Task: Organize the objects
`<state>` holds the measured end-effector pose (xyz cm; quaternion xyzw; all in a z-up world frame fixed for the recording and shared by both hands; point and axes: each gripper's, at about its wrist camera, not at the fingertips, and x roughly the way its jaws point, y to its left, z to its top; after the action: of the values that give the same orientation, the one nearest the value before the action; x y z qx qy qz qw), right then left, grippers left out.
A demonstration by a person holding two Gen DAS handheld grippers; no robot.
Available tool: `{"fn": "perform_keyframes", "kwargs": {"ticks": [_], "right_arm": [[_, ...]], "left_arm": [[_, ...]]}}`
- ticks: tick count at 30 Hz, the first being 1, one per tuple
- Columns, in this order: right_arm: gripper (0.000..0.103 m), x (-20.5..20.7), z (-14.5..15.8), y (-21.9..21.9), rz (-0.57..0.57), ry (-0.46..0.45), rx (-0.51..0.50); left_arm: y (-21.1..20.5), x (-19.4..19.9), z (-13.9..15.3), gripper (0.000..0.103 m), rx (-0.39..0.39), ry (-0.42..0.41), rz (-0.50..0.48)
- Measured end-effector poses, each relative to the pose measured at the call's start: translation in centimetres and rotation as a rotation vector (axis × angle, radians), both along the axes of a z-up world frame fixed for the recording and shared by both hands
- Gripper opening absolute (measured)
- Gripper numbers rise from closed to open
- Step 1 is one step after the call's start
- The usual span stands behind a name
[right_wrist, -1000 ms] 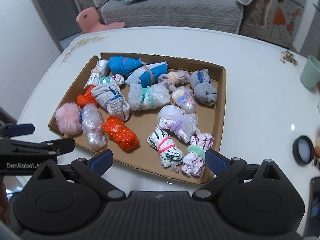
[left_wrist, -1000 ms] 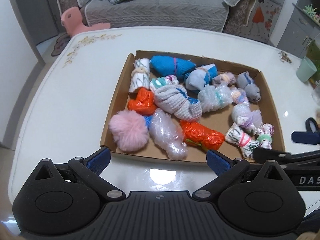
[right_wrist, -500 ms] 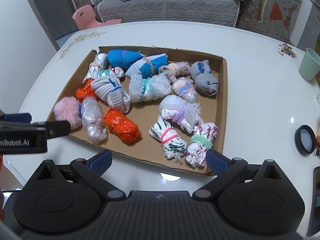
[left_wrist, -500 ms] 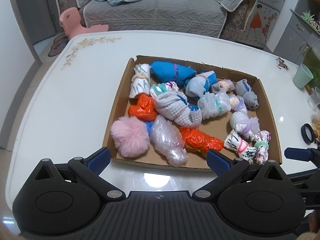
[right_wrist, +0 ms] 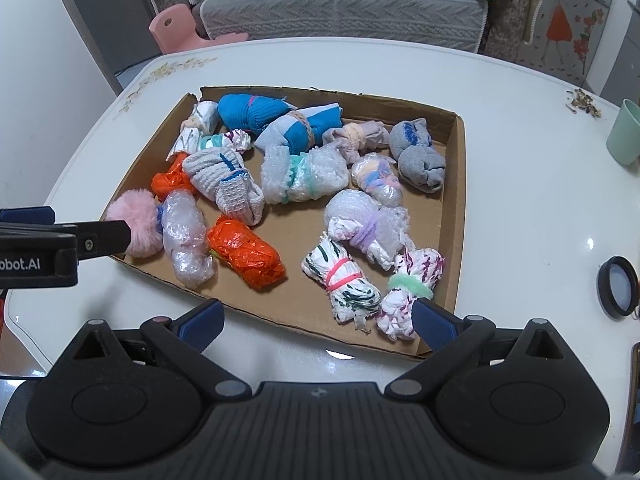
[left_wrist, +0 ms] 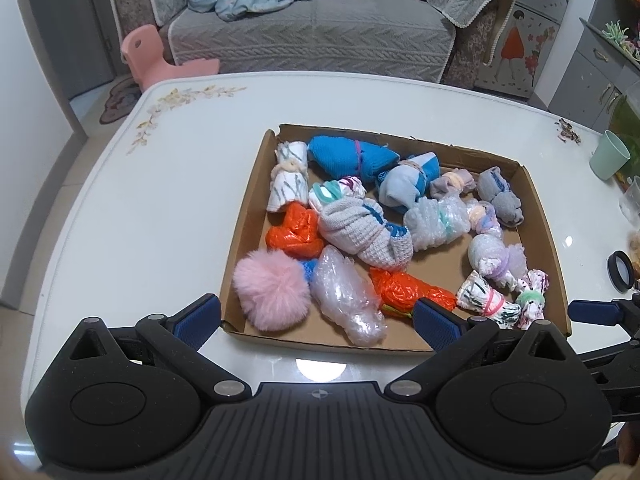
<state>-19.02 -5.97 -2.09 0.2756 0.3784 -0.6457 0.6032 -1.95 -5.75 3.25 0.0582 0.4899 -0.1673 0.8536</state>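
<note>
A shallow cardboard tray sits on the white table and holds several rolled bundles: socks, bubble wrap and orange plastic. A pink pompom lies in its near left corner, beside a clear bubble-wrap roll and an orange bundle. My left gripper is open and empty, held above the table just short of the tray's near edge. My right gripper is open and empty, near the tray's near right corner by two white tied bundles.
A green cup stands at the table's right. A black round lid lies right of the tray. A grey sofa and a pink stool stand beyond the table.
Both grippers have drawn back and up from the tray, so the tray sits further off in both views. The bundles have not moved.
</note>
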Motion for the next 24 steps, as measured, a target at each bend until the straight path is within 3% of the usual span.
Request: {"fn": "perform_keyframes", "kwargs": {"ticks": [24], "right_arm": [[0.100, 0.83, -0.55, -0.40, 0.030, 0.013, 0.024]], "left_arm": [[0.38, 0.62, 0.24, 0.102, 0.009, -0.014, -0.017]]}}
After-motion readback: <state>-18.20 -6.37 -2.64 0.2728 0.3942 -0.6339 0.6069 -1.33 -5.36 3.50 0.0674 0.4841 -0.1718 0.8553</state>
